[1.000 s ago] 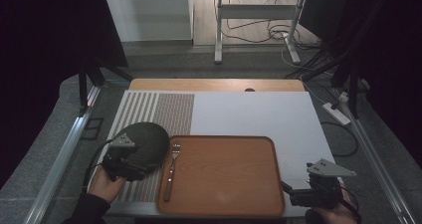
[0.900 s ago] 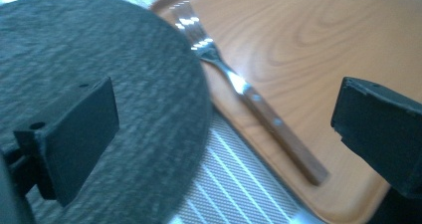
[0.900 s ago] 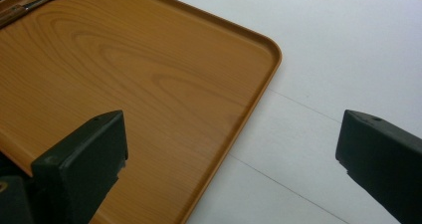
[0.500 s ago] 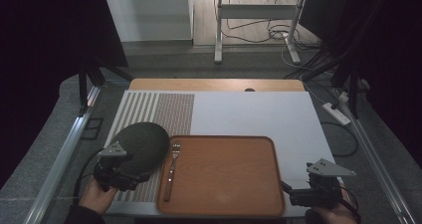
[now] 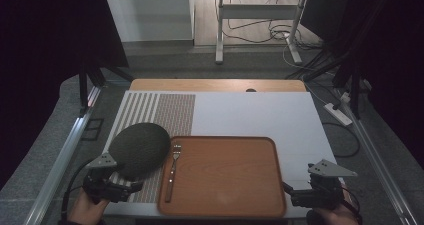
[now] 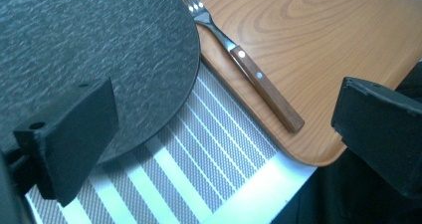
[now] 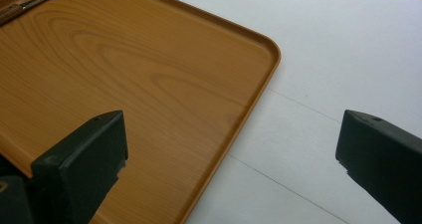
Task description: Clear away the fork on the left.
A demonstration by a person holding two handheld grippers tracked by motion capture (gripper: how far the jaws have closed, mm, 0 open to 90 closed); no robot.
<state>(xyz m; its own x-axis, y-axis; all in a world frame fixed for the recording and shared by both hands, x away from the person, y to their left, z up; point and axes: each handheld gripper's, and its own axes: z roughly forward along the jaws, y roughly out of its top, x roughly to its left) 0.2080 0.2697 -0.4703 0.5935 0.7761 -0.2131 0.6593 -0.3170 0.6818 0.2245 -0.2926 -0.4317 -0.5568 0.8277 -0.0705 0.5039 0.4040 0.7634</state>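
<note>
A white table mat (image 5: 260, 117) carries a rounded wooden tray (image 5: 225, 177); overlapping its left rim lies a dark round slate plate (image 5: 139, 147), beside a wooden-handled fork (image 5: 172, 170) on the tray. The left gripper (image 5: 120, 187), jaws apart, sits at the plate's near edge; the right gripper (image 5: 295, 197) gapes too

Matt, rough-textured dark plate (image 6: 89, 59); glossy metal fork (image 6: 239, 55) with wooden riveted handle; smooth wood-grain tray (image 7: 124, 84); woven striped placemat (image 6: 199, 154) beside the tray.

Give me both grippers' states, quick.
Left gripper: open, holding nothing, beside the dark round textured plate.
Right gripper: open, empty, over the wooden tray's corner.
</note>
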